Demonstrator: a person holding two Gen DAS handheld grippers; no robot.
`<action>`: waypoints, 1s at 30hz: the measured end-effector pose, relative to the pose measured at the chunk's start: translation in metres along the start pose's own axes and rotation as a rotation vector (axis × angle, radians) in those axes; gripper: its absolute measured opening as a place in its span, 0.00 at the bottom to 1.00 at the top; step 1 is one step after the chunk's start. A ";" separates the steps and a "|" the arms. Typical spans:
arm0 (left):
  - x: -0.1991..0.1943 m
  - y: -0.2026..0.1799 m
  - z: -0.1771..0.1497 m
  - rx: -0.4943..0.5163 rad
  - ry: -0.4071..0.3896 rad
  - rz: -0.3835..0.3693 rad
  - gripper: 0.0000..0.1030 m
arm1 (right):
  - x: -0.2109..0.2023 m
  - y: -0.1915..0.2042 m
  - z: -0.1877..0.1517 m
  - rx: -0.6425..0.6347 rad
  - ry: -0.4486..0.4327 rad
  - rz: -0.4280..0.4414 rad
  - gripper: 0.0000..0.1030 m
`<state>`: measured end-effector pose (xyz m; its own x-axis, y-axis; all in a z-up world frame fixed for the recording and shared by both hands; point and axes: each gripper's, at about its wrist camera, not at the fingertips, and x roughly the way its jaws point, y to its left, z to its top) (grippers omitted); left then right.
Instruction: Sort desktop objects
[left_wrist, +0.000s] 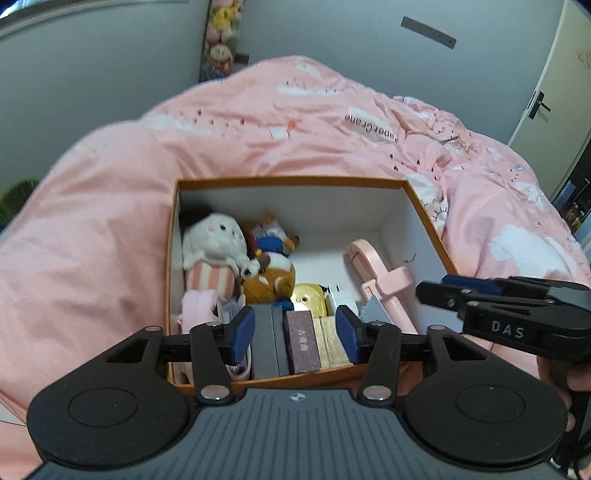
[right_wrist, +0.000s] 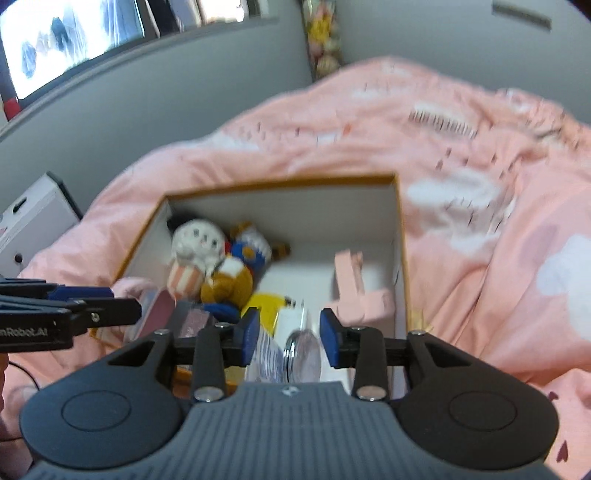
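Note:
An orange box (left_wrist: 291, 181) with a white inside sits on a pink quilt; it also shows in the right wrist view (right_wrist: 280, 182). In it lie a white plush (left_wrist: 214, 240), a brown plush (left_wrist: 271, 278), a pink holder (left_wrist: 384, 280), a yellow item (left_wrist: 308, 297) and flat boxes (left_wrist: 303, 343) at the near wall. My left gripper (left_wrist: 295, 332) is open above those flat boxes, touching nothing. My right gripper (right_wrist: 290, 336) is open over the box's near edge; a clear round item (right_wrist: 301, 354) lies between its pads, and I cannot tell if they touch it.
The pink quilt (left_wrist: 110, 240) covers the bed all round the box. Grey walls stand behind. A white carton (right_wrist: 33, 225) lies at the left of the bed. A door (left_wrist: 554, 92) is at the right. The right gripper (left_wrist: 517, 310) shows beside the box's right wall.

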<state>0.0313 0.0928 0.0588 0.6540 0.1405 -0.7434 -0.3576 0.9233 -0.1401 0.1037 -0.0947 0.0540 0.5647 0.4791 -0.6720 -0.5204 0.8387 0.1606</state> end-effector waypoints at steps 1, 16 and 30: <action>-0.003 -0.003 -0.002 0.006 -0.019 0.008 0.58 | -0.005 0.001 -0.002 0.002 -0.035 -0.015 0.39; 0.007 -0.024 -0.037 0.046 -0.140 0.060 0.76 | -0.015 0.014 -0.050 -0.019 -0.238 -0.172 0.61; 0.027 -0.022 -0.055 0.061 -0.172 0.121 0.79 | 0.000 0.010 -0.066 -0.005 -0.226 -0.179 0.70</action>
<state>0.0204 0.0563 0.0059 0.7147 0.3055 -0.6292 -0.4027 0.9153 -0.0130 0.0561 -0.1031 0.0083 0.7760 0.3697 -0.5110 -0.4025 0.9140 0.0502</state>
